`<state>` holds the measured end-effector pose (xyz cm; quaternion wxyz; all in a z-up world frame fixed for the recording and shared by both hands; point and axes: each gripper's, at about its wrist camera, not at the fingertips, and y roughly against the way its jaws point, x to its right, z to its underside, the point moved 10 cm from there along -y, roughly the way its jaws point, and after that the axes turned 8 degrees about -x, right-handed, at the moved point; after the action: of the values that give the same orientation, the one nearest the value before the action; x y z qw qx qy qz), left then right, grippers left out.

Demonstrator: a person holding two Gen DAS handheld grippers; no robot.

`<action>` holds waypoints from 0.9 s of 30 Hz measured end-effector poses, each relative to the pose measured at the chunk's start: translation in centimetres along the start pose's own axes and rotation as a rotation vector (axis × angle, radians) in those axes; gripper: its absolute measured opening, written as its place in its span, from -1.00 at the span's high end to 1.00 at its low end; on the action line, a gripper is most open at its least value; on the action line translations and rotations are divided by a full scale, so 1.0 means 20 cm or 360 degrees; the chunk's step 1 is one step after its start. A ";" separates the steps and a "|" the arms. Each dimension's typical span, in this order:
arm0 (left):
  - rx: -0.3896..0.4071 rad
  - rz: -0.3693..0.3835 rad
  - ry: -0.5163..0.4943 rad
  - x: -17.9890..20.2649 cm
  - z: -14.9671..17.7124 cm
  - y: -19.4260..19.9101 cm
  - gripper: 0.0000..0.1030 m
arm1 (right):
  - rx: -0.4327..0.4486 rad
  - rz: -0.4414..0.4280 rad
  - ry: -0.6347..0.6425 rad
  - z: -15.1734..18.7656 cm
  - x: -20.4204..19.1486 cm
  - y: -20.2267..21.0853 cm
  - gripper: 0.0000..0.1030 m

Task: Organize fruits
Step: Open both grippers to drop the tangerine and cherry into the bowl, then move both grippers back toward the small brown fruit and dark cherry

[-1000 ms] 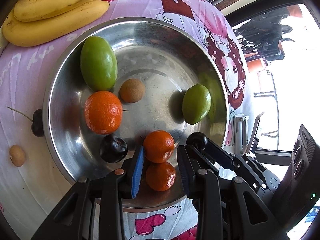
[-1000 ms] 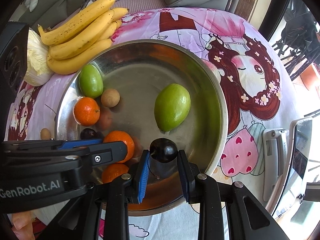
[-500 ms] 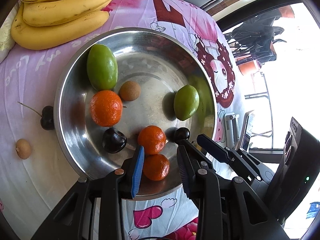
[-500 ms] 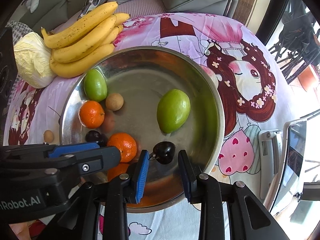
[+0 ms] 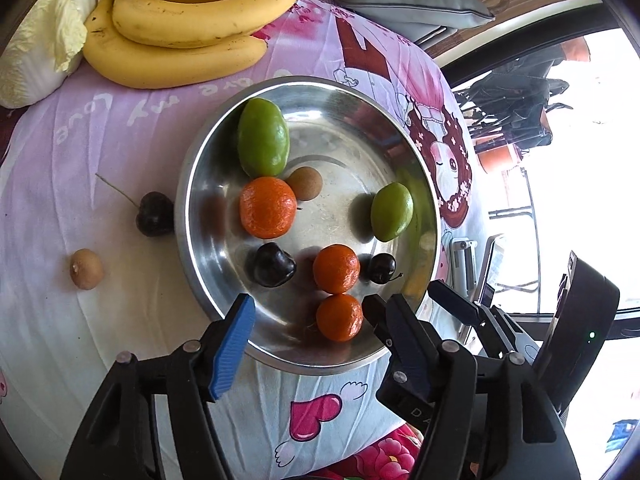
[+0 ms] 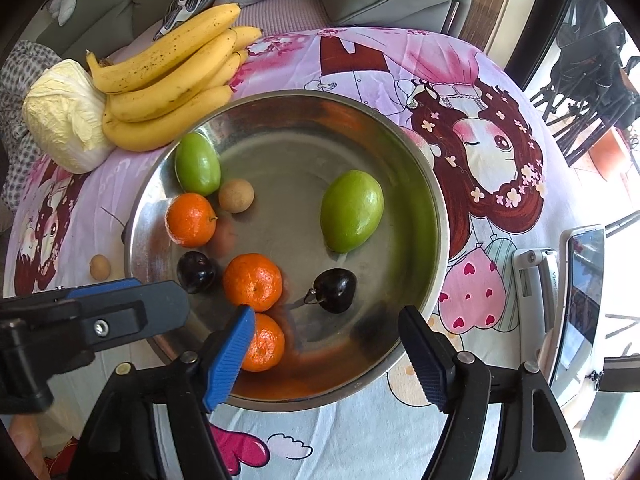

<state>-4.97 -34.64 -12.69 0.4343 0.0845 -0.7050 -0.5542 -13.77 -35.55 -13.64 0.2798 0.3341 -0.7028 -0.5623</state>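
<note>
Right gripper [image 6: 326, 344]: jaws spread wide, holding nothing, poised over the near rim of the steel bowl [image 6: 438, 216].
Left gripper [image 5: 306, 320]: also parted and empty, above the same near rim; its arm shows at the left edge of the right wrist view.
Fruit in the bowl: 2 tangerines near the front [image 6: 262, 342] [image 6: 253, 282], 2 dark cherries [image 6: 335, 290] [image 6: 197, 272], a third tangerine [image 6: 191, 220], a brown longan [image 6: 236, 196] and 2 green fruits [image 6: 352, 211] [image 6: 198, 164].
Fruit outside the bowl: 1 stemmed cherry [image 5: 154, 214] just beside the bowl's left wall, 1 longan [image 5: 86, 269] a little farther out on the cloth, and the banana bunch [image 5: 176, 52] behind the bowl.
Risk, collision: both grippers crowd the same rim; a reach by either across the other would likely knock them together.
Risk, rolling: the round fruit sits loose on curved metal, so a careless fingertip would probably send a cherry or tangerine skidding.
Risk, cherry pick: the loose cherry lies close against the bowl wall, so a finger may strike the bowl; too hard a squeeze could bruise it.
Risk, longan: small and round on soft cloth, it may slip from the pads.
In the way: the bowl wall beside the cherry.
Around: a pale cabbage [image 6: 64, 116] left of the bananas, a phone on a stand [image 6: 580, 292] off the table's right edge, sofa cushions at the far side.
</note>
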 end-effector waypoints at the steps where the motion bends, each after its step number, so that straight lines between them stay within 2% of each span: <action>1: 0.0010 -0.0005 0.0007 -0.01 0.00 0.01 -0.39 | -0.0001 0.0000 -0.0002 0.00 0.00 0.00 -0.63; 5: 0.0034 0.0019 0.0033 -0.07 0.03 0.05 -0.49 | -0.0004 0.0016 -0.0003 0.02 -0.02 0.01 -0.72; 9: 0.0064 0.0020 0.0058 -0.12 0.05 0.09 -0.50 | -0.0002 0.0015 -0.0009 0.03 -0.04 0.03 -0.76; 18: 0.0170 -0.0117 0.0203 -0.39 0.06 0.17 -0.58 | 0.0014 -0.0002 0.0025 0.04 -0.16 0.07 -0.80; 27: 0.0237 -0.0143 0.0378 -0.64 0.06 0.27 -0.57 | 0.0029 -0.0066 0.0107 0.02 -0.39 0.10 -0.80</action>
<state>3.97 -24.16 -14.73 0.4820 0.2129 -0.6834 -0.5052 -9.50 -28.85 -11.92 0.2884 0.3697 -0.6910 -0.5501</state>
